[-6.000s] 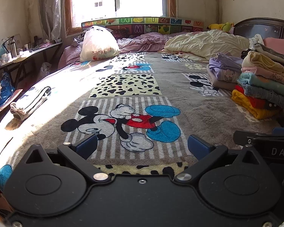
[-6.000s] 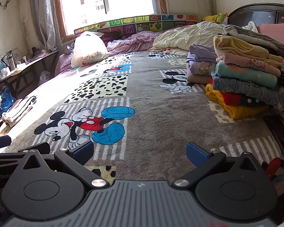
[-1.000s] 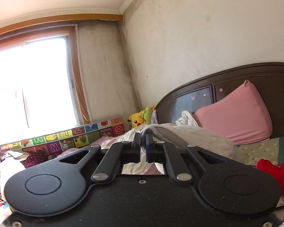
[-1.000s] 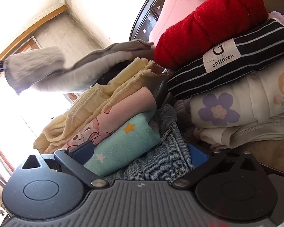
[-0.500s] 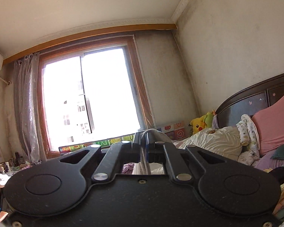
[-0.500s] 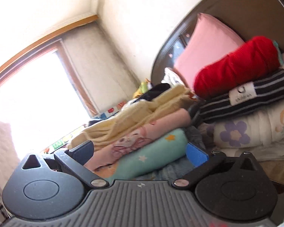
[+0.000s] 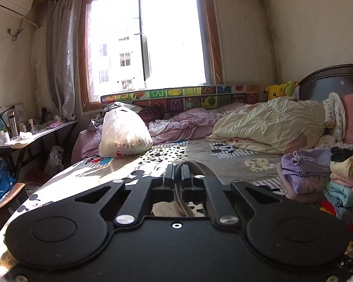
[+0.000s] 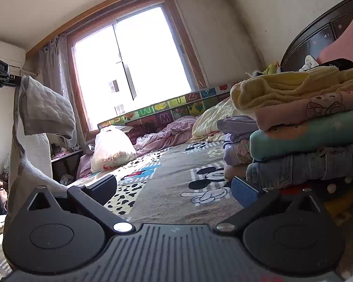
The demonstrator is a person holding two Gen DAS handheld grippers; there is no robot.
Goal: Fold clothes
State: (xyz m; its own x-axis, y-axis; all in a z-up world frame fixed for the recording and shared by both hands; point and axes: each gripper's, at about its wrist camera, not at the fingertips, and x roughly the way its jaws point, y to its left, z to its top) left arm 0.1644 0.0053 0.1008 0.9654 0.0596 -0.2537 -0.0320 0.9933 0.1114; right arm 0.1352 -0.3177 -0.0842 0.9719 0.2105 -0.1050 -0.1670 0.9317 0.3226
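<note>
Hanging in mid-air above the bed (image 7: 235, 164), the grey quilted garment (image 8: 42, 108) is pinched at its top edge by the left gripper (image 7: 178, 175), whose fingers (image 7: 169, 176) are pressed together on a fold of the cloth that loops over their tips. From the right wrist view the garment drapes down from that hold at the far left, one part folded over near the top and the rest falling past the left side of the right gripper (image 8: 174, 188); whether the cloth touches that gripper's body cannot be told. The right gripper's fingers (image 8: 243, 193) stand wide apart and hold nothing, low over the cartoon-mouse blanket (image 8: 176, 183) that covers the bed. Just beside its right finger rises a stack of folded clothes (image 8: 306, 127), with a yellow piece on top, then pink, mint green and denim below. A smaller lilac pile (image 7: 303, 171) lies next to the stack. Farther up the bed sit a stuffed white plastic bag (image 7: 123, 134), a rumpled pink quilt (image 7: 186, 122) and a cream duvet (image 7: 270, 127). A counter (image 7: 35, 136) with bottles stands at the left under the curtain (image 7: 61, 54), beside the bright window (image 7: 148, 37).
</note>
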